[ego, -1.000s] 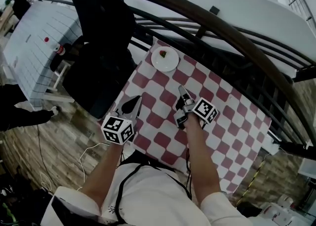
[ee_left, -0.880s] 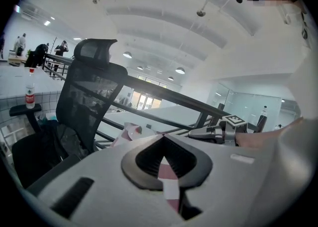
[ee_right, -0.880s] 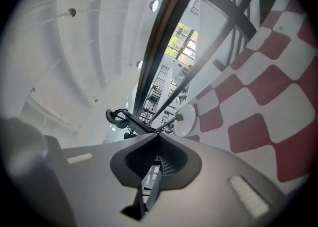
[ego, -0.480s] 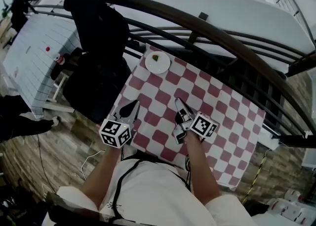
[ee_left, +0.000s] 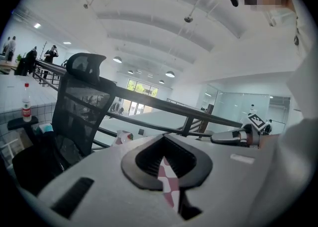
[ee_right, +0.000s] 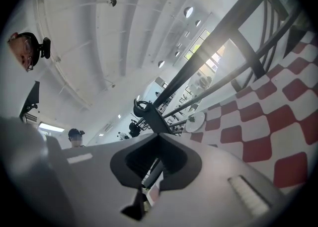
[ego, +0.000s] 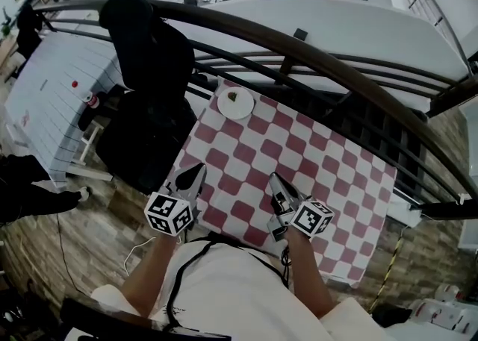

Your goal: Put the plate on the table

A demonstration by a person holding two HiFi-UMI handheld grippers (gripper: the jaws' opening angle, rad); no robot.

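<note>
In the head view, your left gripper (ego: 194, 173) and right gripper (ego: 275, 180) are held at the near side of the table with the red-and-white checked cloth (ego: 328, 171). The round white plate (ego: 236, 102) sits well apart from both, at the cloth's far corner, near the black mesh office chair (ego: 146, 48).

In the left gripper view, your jaws are pressed together and hold nothing.

In the right gripper view, the jaws are likewise closed and empty. The plate lies on the cloth far ahead, by the dark metal railing (ee_right: 233, 27).
</note>
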